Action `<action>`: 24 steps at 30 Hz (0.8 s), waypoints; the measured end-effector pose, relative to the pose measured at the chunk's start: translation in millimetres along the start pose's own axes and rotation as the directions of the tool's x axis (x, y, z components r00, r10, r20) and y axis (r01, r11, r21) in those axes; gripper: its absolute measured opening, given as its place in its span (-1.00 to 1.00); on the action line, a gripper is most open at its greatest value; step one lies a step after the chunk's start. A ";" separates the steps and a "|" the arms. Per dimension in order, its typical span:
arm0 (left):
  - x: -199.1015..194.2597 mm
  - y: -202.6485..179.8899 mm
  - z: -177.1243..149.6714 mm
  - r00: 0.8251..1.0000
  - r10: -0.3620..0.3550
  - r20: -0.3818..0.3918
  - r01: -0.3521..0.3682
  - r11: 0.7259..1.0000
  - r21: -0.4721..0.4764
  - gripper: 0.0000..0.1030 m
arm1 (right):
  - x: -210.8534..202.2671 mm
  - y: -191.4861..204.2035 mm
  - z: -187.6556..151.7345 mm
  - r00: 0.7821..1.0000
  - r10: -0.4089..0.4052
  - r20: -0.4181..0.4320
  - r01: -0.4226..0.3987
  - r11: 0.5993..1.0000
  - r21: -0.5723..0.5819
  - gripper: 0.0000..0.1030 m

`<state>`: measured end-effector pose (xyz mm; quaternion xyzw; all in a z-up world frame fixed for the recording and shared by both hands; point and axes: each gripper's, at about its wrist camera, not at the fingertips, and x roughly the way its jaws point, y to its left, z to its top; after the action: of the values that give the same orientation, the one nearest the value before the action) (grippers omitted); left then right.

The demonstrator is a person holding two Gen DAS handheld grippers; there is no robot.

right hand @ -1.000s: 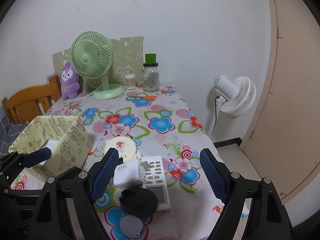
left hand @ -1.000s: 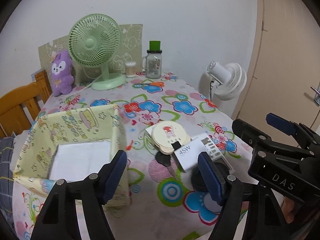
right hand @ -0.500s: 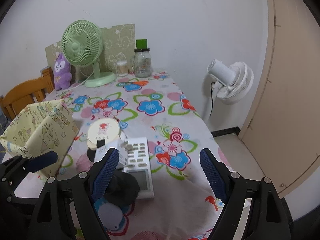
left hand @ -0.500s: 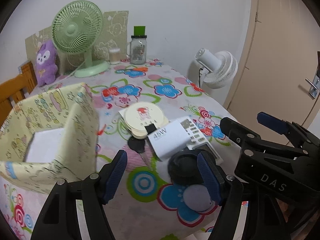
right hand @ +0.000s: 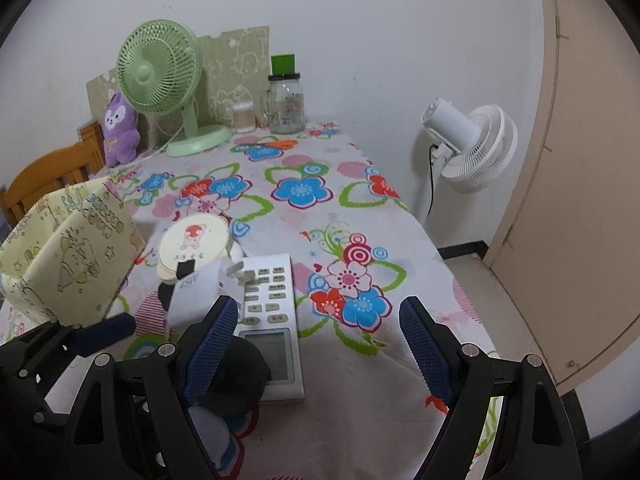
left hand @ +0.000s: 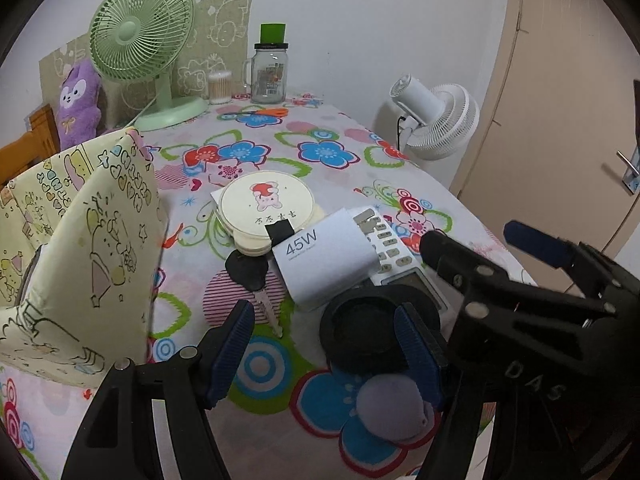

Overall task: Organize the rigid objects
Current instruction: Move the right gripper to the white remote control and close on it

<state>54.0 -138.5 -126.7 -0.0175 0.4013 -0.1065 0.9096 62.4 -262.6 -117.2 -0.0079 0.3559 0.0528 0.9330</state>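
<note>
A pile lies on the flowered table: round cream coasters (left hand: 267, 204), a white 45W charger (left hand: 326, 262), a white remote (right hand: 272, 320), a black key (left hand: 250, 274), a black round lid (left hand: 372, 330) and a grey disc (left hand: 390, 408). A yellow patterned box (left hand: 84, 248) stands at the left. My left gripper (left hand: 326, 354) is open, low over the key and black lid. My right gripper (right hand: 316, 348) is open above the remote's lower end; it also shows in the left wrist view (left hand: 516, 256).
A green desk fan (left hand: 140, 44), a purple plush (left hand: 78, 100), a cotton-swab jar (left hand: 220, 87) and a glass jar with green lid (left hand: 270, 74) stand at the table's far end. A white floor fan (right hand: 468, 144) and a door are to the right. A wooden chair (right hand: 48, 172) is at the left.
Both grippers have moved down and forward toward the pile. The left one swung right, from over the yellow box to over the key and black lid. Both stayed open.
</note>
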 end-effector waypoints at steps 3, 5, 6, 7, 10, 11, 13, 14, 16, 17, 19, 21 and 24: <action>1.2 -2.8 1.0 1.000 0.006 0.015 -0.006 1.000 0.005 0.43 | 5.4 -3.1 0.6 1.000 0.005 -0.012 -0.005 1.000 0.010 0.66; 1.0 -4.4 1.9 1.000 0.008 0.018 -0.008 1.000 0.010 0.42 | 6.6 -4.3 0.5 1.000 0.003 -0.012 -0.003 1.000 0.014 0.66; 0.9 -5.1 2.5 1.000 0.008 0.017 -0.008 1.000 0.014 0.42 | 7.2 -5.1 0.7 1.000 0.002 -0.013 -0.002 1.000 0.016 0.66; 0.8 -5.7 3.1 1.000 0.006 0.015 -0.007 1.000 0.017 0.42 | 7.5 -6.0 0.8 1.000 0.003 -0.015 -0.003 1.000 0.018 0.66; 2.1 -6.4 3.6 1.000 0.000 0.006 0.000 1.000 0.016 0.40 | 7.9 -8.8 0.3 1.000 0.000 -0.020 0.001 1.000 0.022 0.66; 3.1 -6.8 3.4 1.000 -0.004 0.002 0.004 1.000 0.013 0.35 | 8.3 -9.9 -0.1 1.000 -0.004 -0.022 0.004 1.000 0.023 0.66; 5.8 -7.2 2.3 1.000 -0.020 -0.013 0.020 1.000 0.000 0.26 | 9.5 -11.8 -0.8 1.000 -0.008 -0.027 0.009 1.000 0.026 0.66; 8.9 -6.9 0.8 0.999 -0.032 -0.030 0.031 0.999 -0.013 0.21 | 9.9 -12.6 -1.7 1.000 -0.007 -0.030 0.008 1.000 0.029 0.66; 12.2 -5.7 -1.8 0.998 -0.054 -0.040 0.052 0.998 -0.040 0.16 | 10.6 -13.9 -3.4 0.999 -0.005 -0.037 0.006 0.999 0.033 0.66; 12.3 -3.9 -3.2 0.997 -0.066 -0.040 0.064 0.996 -0.060 0.11 | 10.7 -14.2 -4.5 0.999 -0.006 -0.040 0.008 0.999 0.035 0.66; 12.0 -2.0 -3.7 0.996 -0.083 -0.030 0.080 0.993 -0.083 -0.04 | 10.1 -16.2 -5.2 0.999 0.004 -0.042 -0.002 0.999 0.053 0.66; 13.4 -0.2 -3.4 0.995 -0.098 -0.031 0.095 0.991 -0.099 -0.17 | 9.7 -18.0 -5.5 0.999 0.005 -0.040 -0.002 0.998 0.065 0.66; 12.7 -0.5 -3.8 0.994 -0.105 -0.029 0.102 0.990 -0.096 -0.18 | 9.3 -17.3 -6.0 0.999 0.005 -0.041 -0.003 0.998 0.066 0.66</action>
<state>59.5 -141.4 -138.4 -0.0796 0.4197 -0.1346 0.8941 67.1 -279.3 -128.3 0.0223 0.3766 0.0428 0.9251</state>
